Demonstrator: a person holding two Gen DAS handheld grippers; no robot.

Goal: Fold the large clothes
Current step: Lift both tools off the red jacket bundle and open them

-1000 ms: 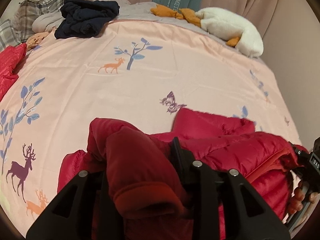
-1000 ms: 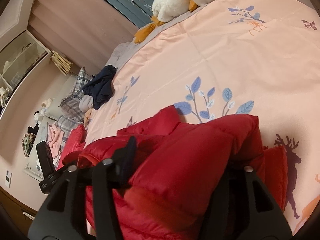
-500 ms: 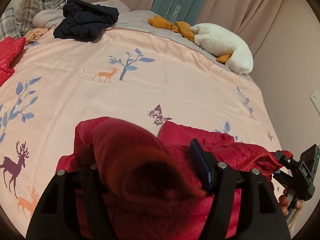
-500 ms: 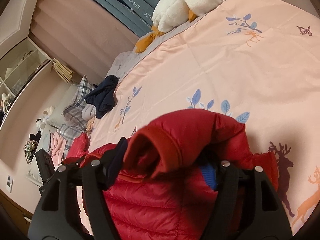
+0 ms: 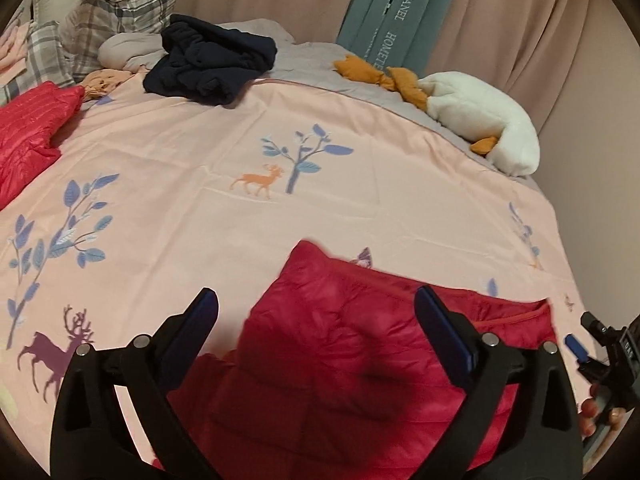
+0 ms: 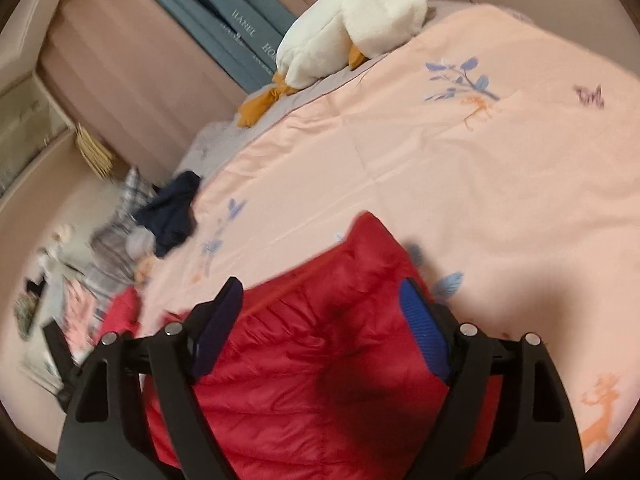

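Observation:
A red quilted puffer jacket (image 5: pixel 360 344) lies folded flat on the pink printed bedspread (image 5: pixel 360 168), close to the near edge. My left gripper (image 5: pixel 316 332) hangs just above it, open, with nothing between its blue pads. The same jacket (image 6: pixel 320 360) fills the lower middle of the right wrist view. My right gripper (image 6: pixel 320 324) is open over it too, its blue pads spread wide. In the left wrist view the right gripper's tip (image 5: pixel 576 346) and a hand (image 5: pixel 596 416) show at the far right edge.
A dark navy garment (image 5: pixel 208 64) lies bunched at the far side, beside plaid pillows (image 5: pixel 116 12). Another red quilted garment (image 5: pixel 28 132) sits at the left edge. A white plush goose (image 5: pixel 480 120) lies by the far right corner. Curtains and a wall close off the right.
Both grippers were shut on folds of the red jacket a second ago. They have opened and pulled back, and the jacket now lies flat on the bed.

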